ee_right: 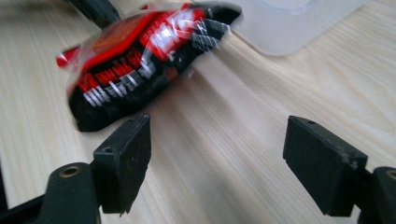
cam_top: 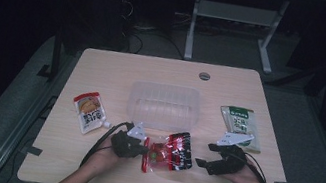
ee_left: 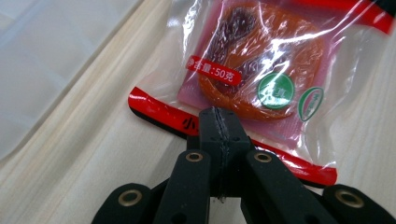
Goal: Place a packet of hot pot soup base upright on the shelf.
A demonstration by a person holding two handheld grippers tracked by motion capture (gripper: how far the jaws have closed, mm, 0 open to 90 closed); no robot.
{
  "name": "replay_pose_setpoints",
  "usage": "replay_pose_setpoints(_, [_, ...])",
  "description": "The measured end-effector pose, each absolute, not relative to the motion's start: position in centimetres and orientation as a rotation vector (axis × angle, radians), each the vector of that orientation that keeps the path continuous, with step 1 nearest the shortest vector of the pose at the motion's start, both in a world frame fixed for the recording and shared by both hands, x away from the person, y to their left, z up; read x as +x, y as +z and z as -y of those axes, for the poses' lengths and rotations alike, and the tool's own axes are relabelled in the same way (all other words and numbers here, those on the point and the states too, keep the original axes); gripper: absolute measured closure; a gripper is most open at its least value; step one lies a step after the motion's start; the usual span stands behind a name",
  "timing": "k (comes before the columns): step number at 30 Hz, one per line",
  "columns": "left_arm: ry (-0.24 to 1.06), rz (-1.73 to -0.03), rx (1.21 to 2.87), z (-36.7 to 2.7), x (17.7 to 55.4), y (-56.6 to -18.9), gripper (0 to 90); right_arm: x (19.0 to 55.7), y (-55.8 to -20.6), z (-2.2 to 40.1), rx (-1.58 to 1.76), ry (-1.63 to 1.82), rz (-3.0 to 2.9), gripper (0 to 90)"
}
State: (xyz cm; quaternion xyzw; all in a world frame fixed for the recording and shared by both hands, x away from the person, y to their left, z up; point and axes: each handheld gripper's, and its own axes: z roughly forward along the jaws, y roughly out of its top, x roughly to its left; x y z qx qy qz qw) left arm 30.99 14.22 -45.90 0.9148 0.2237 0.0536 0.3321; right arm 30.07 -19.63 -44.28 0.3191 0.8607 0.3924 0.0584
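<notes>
A red and black snack packet (cam_top: 169,152) with a clear window lies near the table's front edge. My left gripper (cam_top: 145,149) is shut on the packet's red sealed edge (ee_left: 187,126), its jaws pressed together over the film. The same packet (ee_right: 140,60) appears blurred ahead of my right gripper (ee_right: 224,163), whose jaws stand wide apart with only bare table between them. In the high view my right gripper (cam_top: 204,161) sits just right of the packet, not touching it.
A clear plastic tub (cam_top: 163,106) stands in the middle of the wooden table (cam_top: 119,68). A white and orange pouch (cam_top: 90,111) lies at the left, a green packet (cam_top: 241,126) at the right. A round cable hole (cam_top: 205,75) is at the far edge.
</notes>
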Motion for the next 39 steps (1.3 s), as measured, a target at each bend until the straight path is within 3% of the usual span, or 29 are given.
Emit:
replay_pose_setpoints(15, [0.143,-0.573,2.397,-14.2,31.0,-45.9,89.4,31.1,-44.0,17.8,1.003,1.362,-2.632,20.8])
replay_pose_setpoints(29, [0.160,-0.603,2.384,-14.1,30.8,-46.0,89.5,31.6,-45.4,14.7,0.998,1.381,-2.753,24.5])
replay_pose_setpoints(33, [0.162,-0.609,2.381,-14.1,30.7,-46.0,89.5,31.7,-45.5,14.7,1.007,1.399,-2.765,32.6])
replay_pose_setpoints(39, [0.167,-0.615,2.375,-14.1,30.7,-46.0,89.6,31.4,-44.9,14.5,0.940,1.445,-2.748,56.3])
